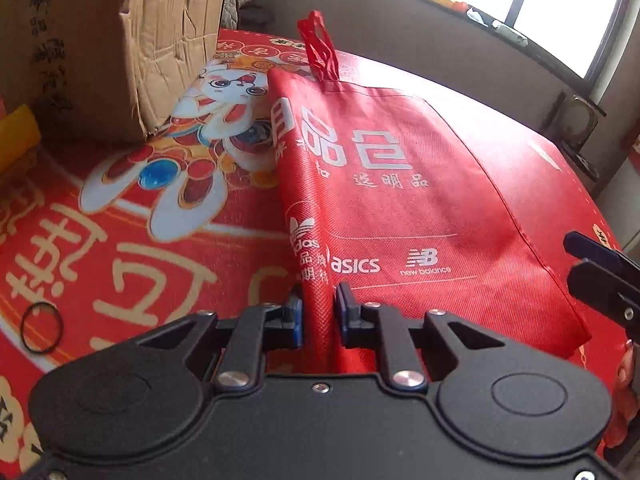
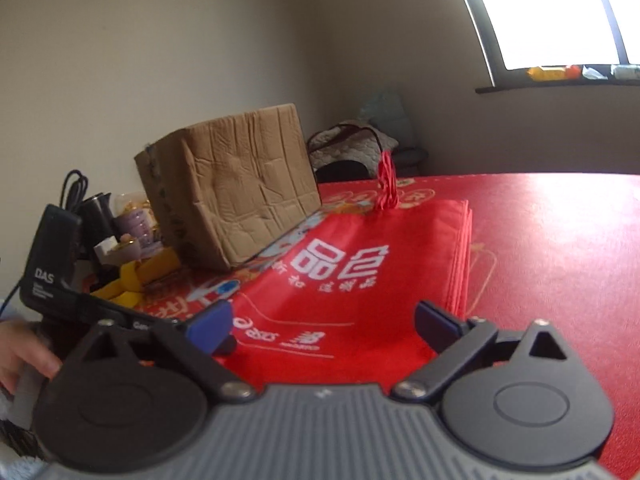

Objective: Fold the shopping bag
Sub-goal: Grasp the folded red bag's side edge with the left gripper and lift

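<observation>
Red shopping bag (image 1: pixel 400 208) lying on a red printed table (image 1: pixel 120 240).
Left gripper (image 1: pixel 318 312) pinches the bag's near edge, lower centre; right gripper (image 2: pixel 324 326) gapes, seemingly empty, its underside hidden.

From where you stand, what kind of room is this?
Probably a lived-in home: a festive red tablecloth on a table, a worn cardboard box, and cluttered odds and ends on the window sill.

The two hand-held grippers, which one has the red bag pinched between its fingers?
The left hand-held gripper: closed on the bag's near edge. The right hand-held gripper stands open above it, gripping nothing.
</observation>
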Action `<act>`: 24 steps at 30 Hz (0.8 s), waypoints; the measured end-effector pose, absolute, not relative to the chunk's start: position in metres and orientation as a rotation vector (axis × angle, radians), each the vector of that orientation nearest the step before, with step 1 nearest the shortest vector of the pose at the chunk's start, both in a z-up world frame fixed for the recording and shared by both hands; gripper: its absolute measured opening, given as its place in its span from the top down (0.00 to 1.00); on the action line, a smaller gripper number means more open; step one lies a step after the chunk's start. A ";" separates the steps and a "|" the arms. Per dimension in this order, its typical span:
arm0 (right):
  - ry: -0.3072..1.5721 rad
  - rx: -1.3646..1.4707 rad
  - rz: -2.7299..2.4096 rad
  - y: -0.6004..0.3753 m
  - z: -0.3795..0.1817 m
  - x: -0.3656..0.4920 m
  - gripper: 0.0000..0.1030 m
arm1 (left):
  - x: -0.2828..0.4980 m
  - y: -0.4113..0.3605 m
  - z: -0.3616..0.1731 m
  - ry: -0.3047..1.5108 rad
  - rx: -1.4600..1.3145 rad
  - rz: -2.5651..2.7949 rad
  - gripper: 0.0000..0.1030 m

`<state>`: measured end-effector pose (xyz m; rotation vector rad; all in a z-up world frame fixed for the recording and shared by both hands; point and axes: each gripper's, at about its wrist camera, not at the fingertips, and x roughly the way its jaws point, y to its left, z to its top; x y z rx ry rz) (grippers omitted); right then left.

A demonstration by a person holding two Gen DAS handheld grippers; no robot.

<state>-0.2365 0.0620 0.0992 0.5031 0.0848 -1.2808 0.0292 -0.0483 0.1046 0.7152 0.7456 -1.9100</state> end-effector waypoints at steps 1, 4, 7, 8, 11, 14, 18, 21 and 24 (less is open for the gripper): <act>0.085 0.520 -1.285 0.061 0.100 -0.237 0.70 | 0.031 -0.044 0.103 0.765 0.714 -1.928 0.84; 0.087 0.604 -1.297 0.059 0.100 -0.240 0.78 | 0.027 -0.030 0.103 0.823 0.726 -1.984 0.83; 0.192 0.631 -1.327 0.070 0.096 -0.235 0.77 | 0.016 -0.017 0.099 0.814 0.762 -2.052 0.81; 0.239 0.638 -1.349 0.076 0.094 -0.233 0.77 | 0.011 -0.011 0.098 0.810 0.775 -2.078 0.80; 0.341 0.653 -1.423 0.093 0.089 -0.231 0.77 | -0.004 0.004 0.094 0.789 0.820 -2.165 0.76; 0.417 0.656 -1.537 0.099 0.083 -0.236 0.77 | -0.025 0.021 0.092 0.709 0.924 -2.335 0.70; 0.507 0.663 -1.559 0.101 0.076 -0.243 0.78 | -0.033 0.019 0.106 0.640 1.051 -2.511 0.63; 0.523 0.670 -1.549 0.103 0.076 -0.242 0.77 | -0.027 -0.003 0.126 0.651 1.049 -2.551 0.60; 0.534 0.643 -1.563 0.103 0.074 -0.238 0.77 | -0.014 -0.038 0.147 0.607 0.993 -2.583 0.46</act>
